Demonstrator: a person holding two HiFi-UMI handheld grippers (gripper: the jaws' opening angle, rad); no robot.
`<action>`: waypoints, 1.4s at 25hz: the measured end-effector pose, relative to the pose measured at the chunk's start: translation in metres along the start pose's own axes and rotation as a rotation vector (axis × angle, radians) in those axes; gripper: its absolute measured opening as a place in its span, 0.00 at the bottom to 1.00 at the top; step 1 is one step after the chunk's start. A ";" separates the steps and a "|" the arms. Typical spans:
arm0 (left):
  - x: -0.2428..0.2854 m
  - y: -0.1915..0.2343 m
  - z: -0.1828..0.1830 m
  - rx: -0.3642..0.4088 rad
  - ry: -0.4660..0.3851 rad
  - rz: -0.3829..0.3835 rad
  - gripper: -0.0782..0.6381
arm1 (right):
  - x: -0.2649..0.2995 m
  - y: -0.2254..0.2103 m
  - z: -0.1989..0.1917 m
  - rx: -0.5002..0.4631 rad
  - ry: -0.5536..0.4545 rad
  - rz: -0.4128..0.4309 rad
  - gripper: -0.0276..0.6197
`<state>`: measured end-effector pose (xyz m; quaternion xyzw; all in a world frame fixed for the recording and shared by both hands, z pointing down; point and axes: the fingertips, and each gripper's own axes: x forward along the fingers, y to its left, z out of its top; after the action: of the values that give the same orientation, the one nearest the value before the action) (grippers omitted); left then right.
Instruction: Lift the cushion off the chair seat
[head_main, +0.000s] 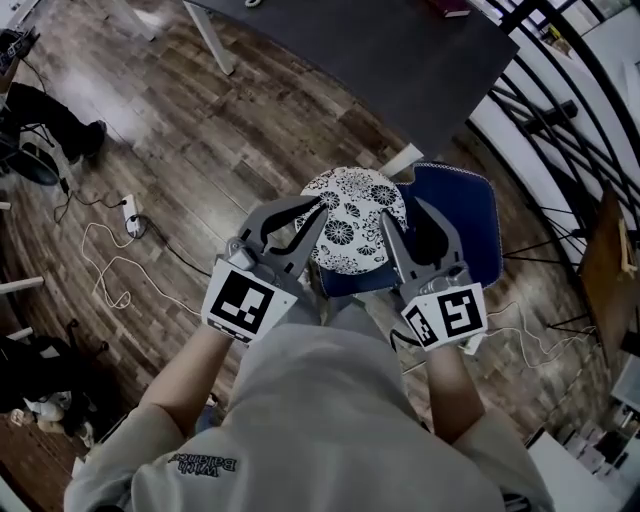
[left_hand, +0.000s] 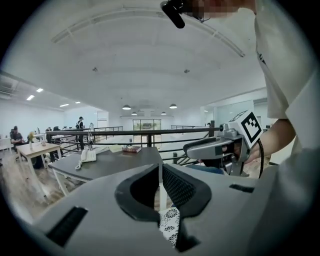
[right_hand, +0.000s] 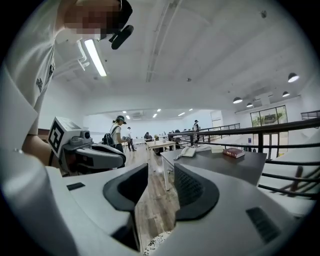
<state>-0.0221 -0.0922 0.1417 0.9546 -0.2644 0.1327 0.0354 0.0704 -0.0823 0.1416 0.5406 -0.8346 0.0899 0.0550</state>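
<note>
A round white cushion (head_main: 352, 222) with a black flower print lies on the blue chair seat (head_main: 468, 222), straight ahead of me. My left gripper (head_main: 318, 208) is over the cushion's left edge with its jaws shut and nothing between them. In the left gripper view the left gripper (left_hand: 160, 172) shows a strip of the cushion (left_hand: 170, 225) below its closed tips. My right gripper (head_main: 403, 214) is over the cushion's right edge. In the right gripper view the right gripper (right_hand: 161, 175) stands open; only floor shows in the gap, with the cushion's rim (right_hand: 155, 243) at the bottom.
A dark table (head_main: 400, 50) stands just beyond the chair, one white leg (head_main: 402, 160) close to the cushion. A black railing (head_main: 560, 110) runs along the right. A power strip (head_main: 130, 212) and white cables lie on the wooden floor at left. A book (left_hand: 131, 148) lies on the table.
</note>
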 end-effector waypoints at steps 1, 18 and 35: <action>0.009 0.004 -0.008 -0.015 0.007 -0.001 0.12 | 0.006 -0.007 -0.009 0.001 0.021 0.006 0.30; 0.128 0.046 -0.248 -0.175 0.326 -0.056 0.24 | 0.081 -0.060 -0.261 0.061 0.465 0.126 0.42; 0.175 -0.003 -0.507 -0.199 0.633 -0.172 0.27 | 0.095 -0.105 -0.502 0.135 0.763 0.029 0.44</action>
<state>0.0050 -0.1070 0.6771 0.8768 -0.1704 0.3922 0.2200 0.1241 -0.1039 0.6594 0.4589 -0.7540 0.3401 0.3244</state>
